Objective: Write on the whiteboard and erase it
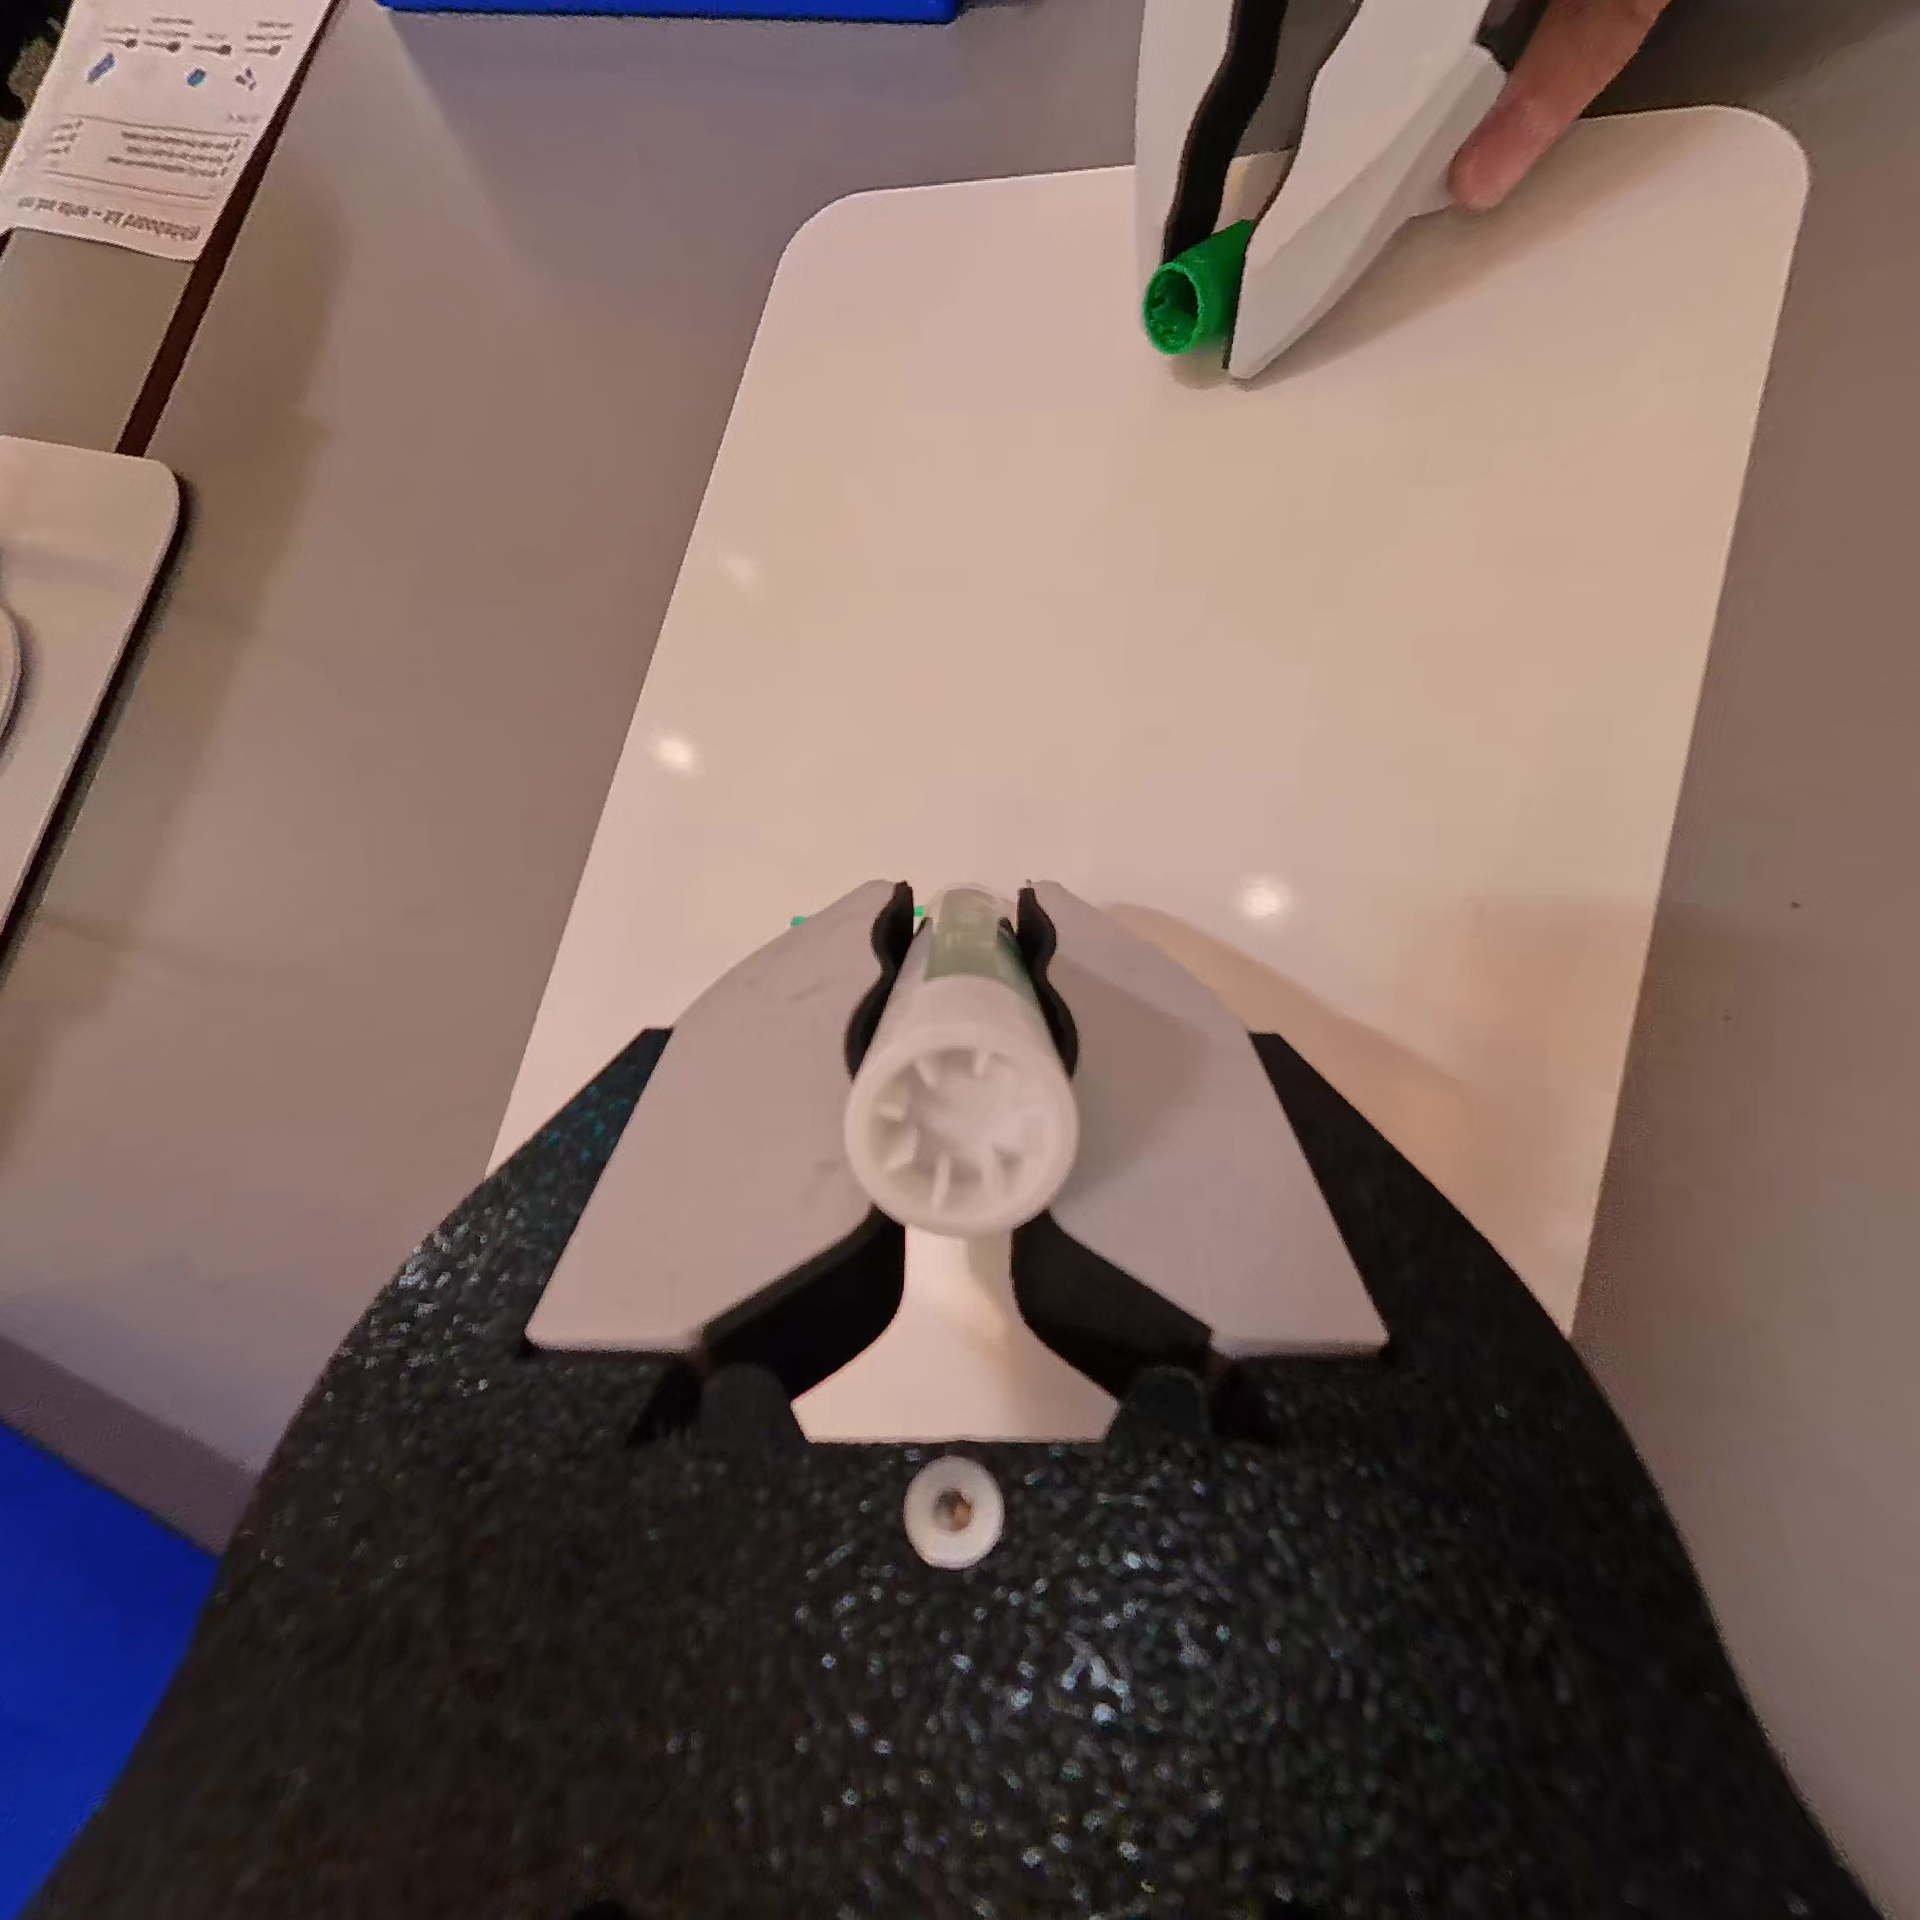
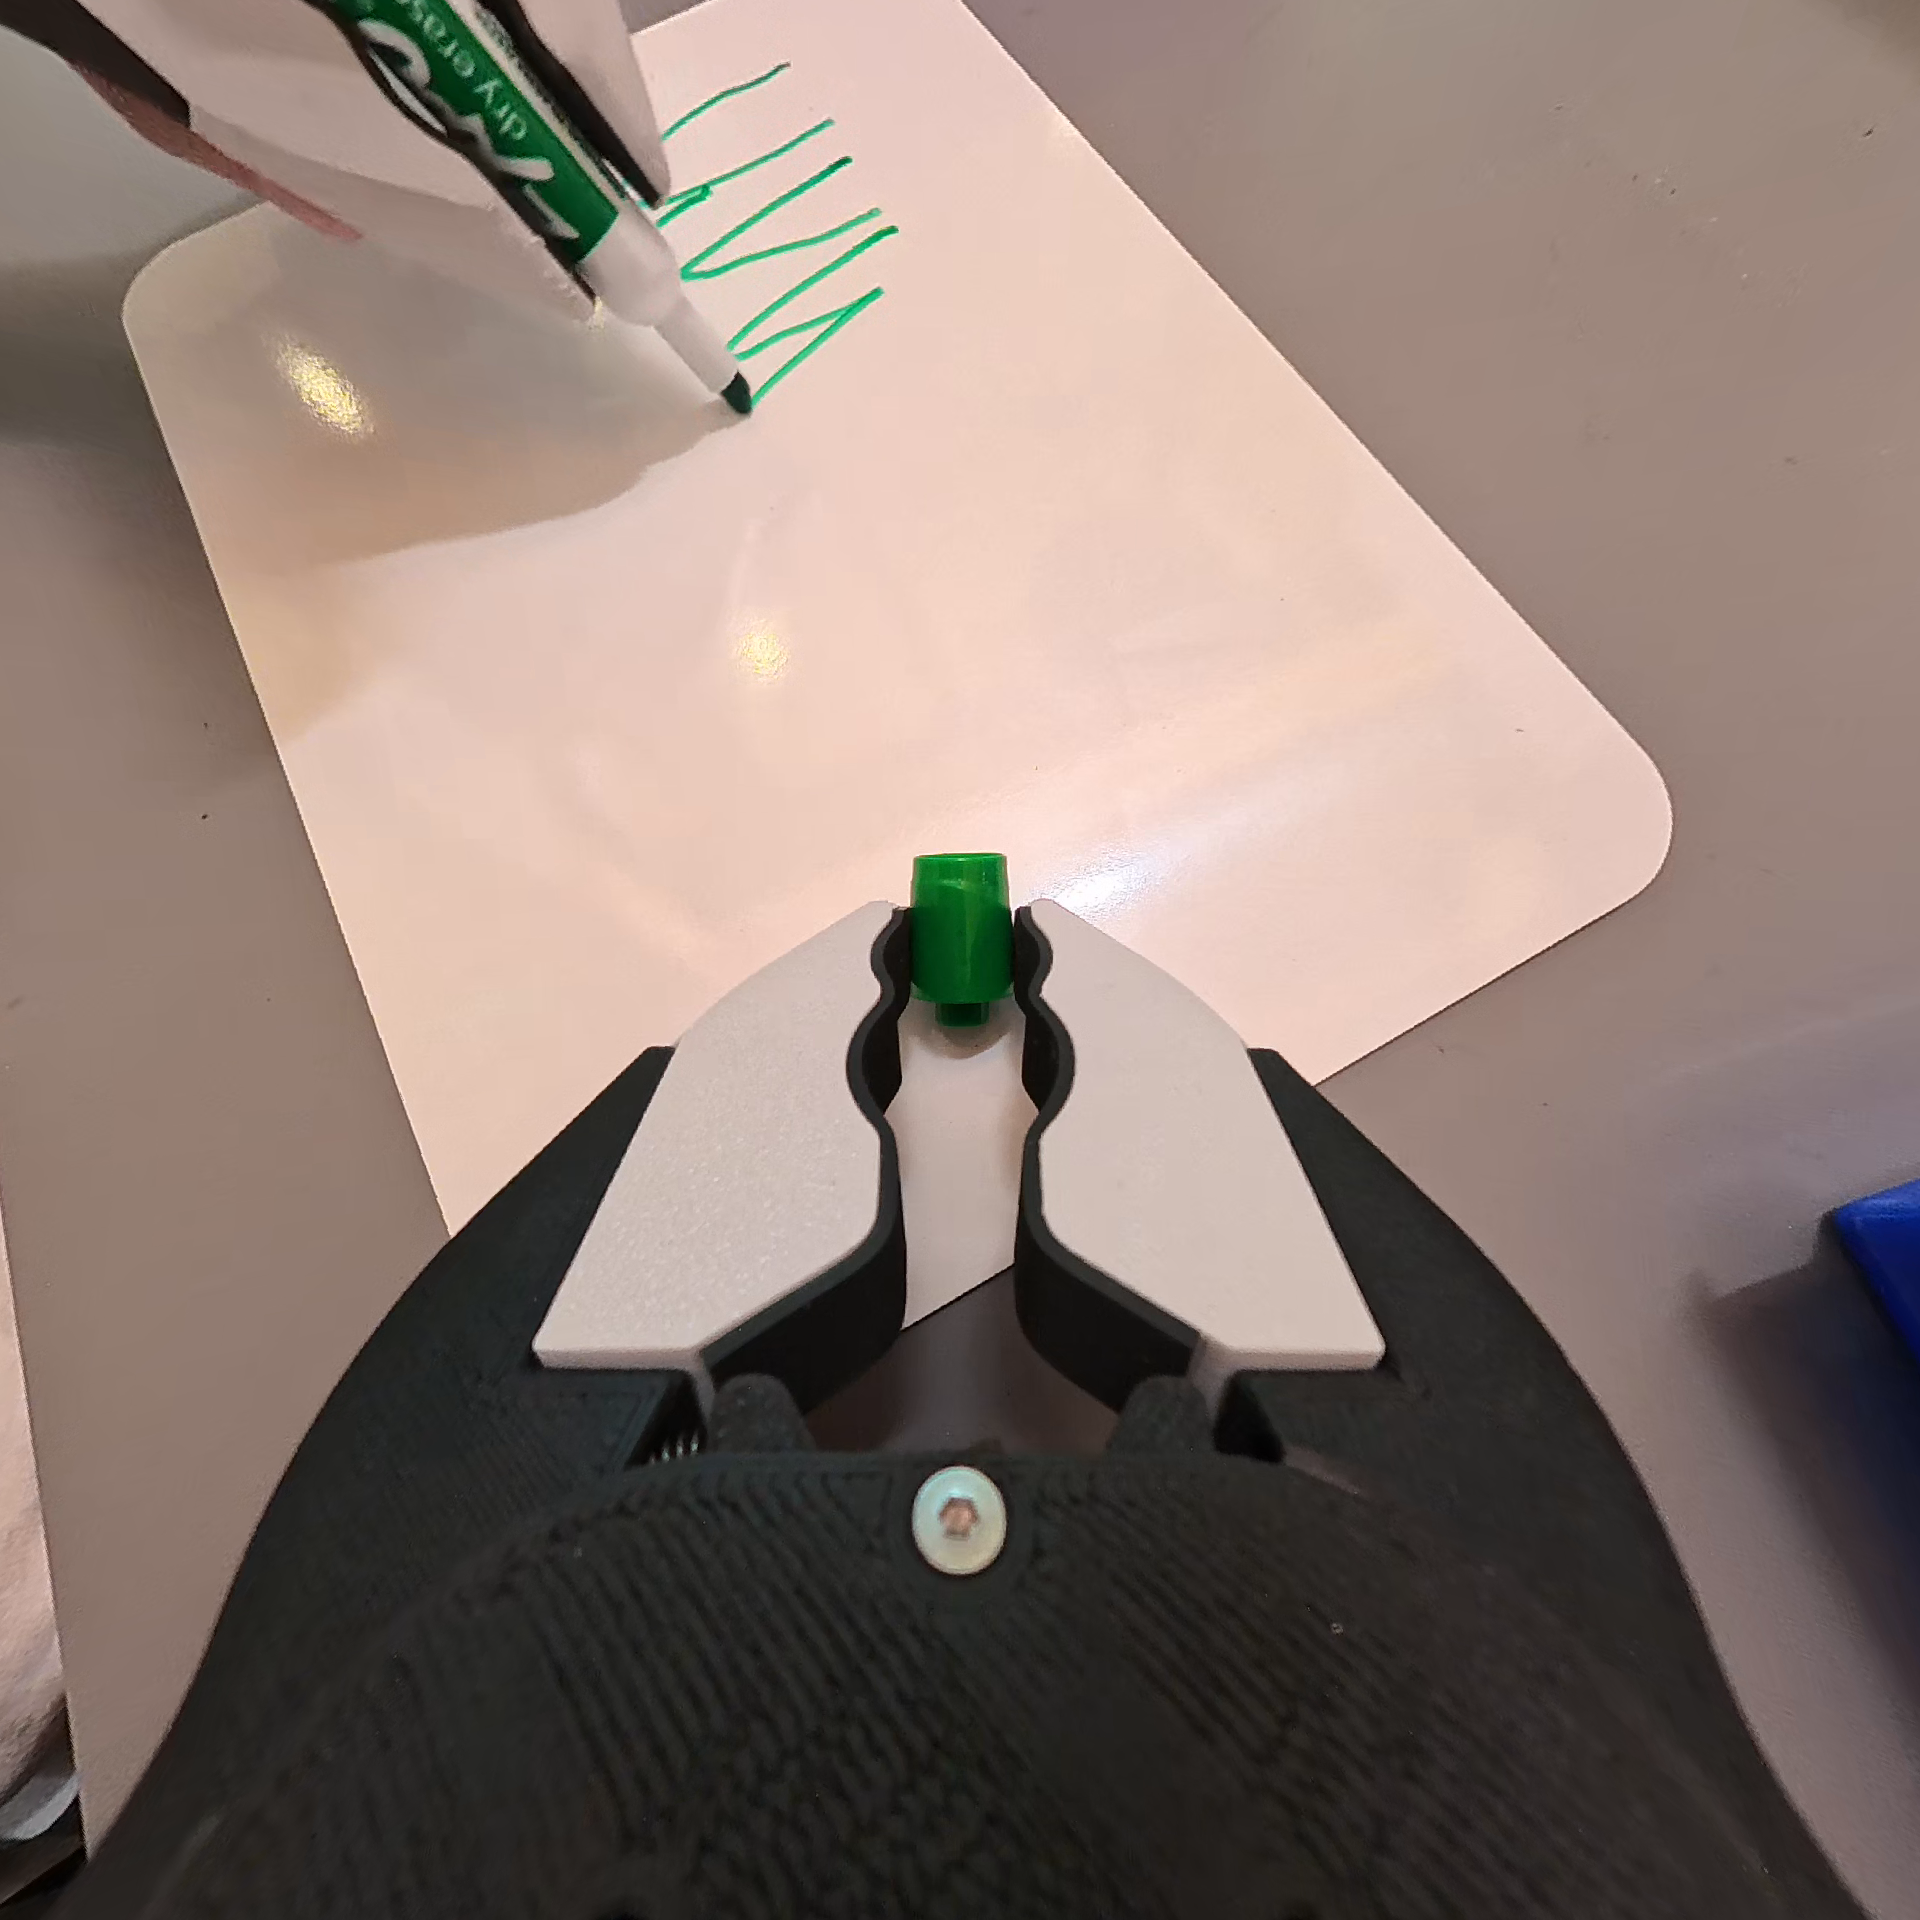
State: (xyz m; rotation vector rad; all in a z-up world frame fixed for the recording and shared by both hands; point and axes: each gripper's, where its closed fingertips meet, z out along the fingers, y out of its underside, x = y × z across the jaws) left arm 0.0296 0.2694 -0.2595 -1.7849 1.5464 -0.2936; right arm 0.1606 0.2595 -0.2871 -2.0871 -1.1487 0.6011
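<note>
Left gripper (image 1: 961, 899) clenching a green marker (image 2: 582, 208) between its 2 jaws, tip touching the whiteboard (image 2: 935, 582) beside green zigzag lines (image 2: 790, 229), right gripper (image 2: 961, 914) pinching the green cap (image 2: 959, 935) at its jaw tips, hovering over the board's near end

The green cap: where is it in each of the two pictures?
Left wrist view: green cap sits top right, pinched by the far right gripper, open end toward the camera.
Right wrist view: cap sits at centre, between that gripper's own fingertips.
Shared landmark: the whiteboard beneath it.
</note>
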